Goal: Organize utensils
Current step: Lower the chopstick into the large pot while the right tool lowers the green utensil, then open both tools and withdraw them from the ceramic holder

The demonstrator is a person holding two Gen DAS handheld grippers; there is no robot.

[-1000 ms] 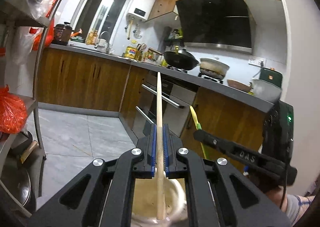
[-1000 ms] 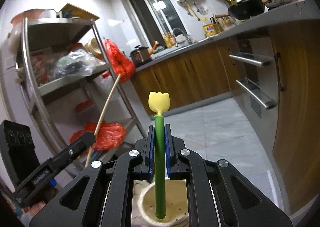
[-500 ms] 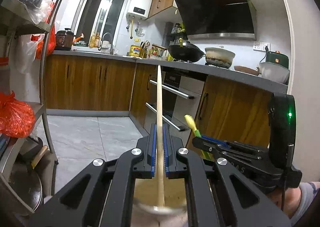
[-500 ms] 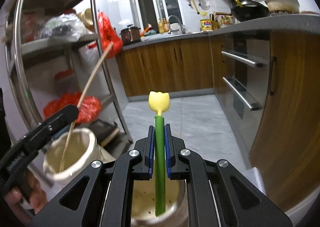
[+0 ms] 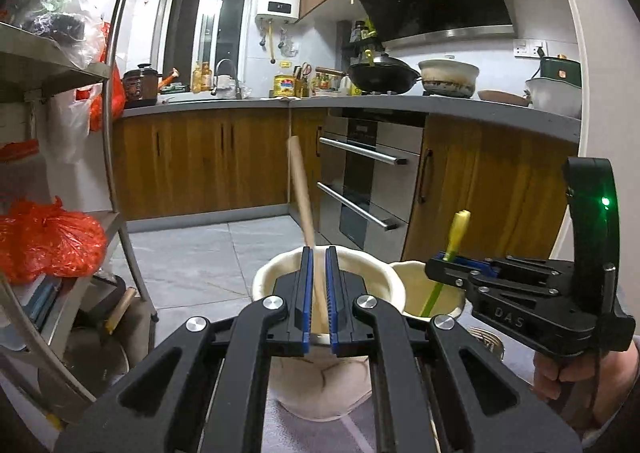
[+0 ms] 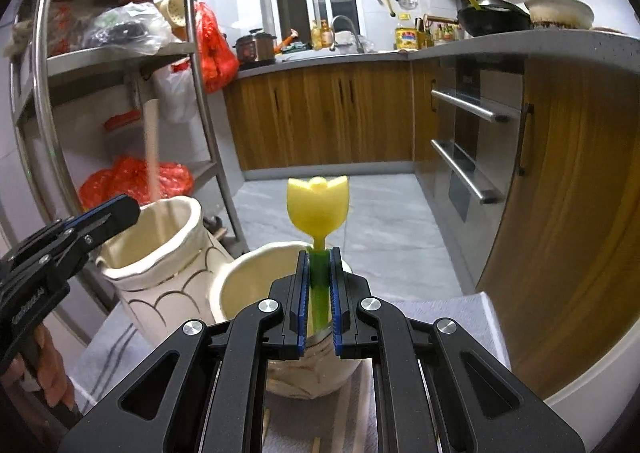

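Kitchen cabinets behind, the left gripper (image 5: 317, 301) clamps a wooden chopstick (image 5: 303, 197) lowered into its cream holder (image 5: 384, 285) while the right gripper (image 6: 319, 301) pinches a tulip-topped green utensil (image 6: 318, 209) in its own jar (image 6: 244, 273), so releasing looks next.

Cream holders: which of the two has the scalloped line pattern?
The holder with the wooden stick under the left gripper. The holder taking the green utensil shows none.

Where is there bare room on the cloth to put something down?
Bare cloth lies right of the right pot, toward the wooden cabinet. It is crowded to the left: the left pot stands close beside it, near the metal rack.
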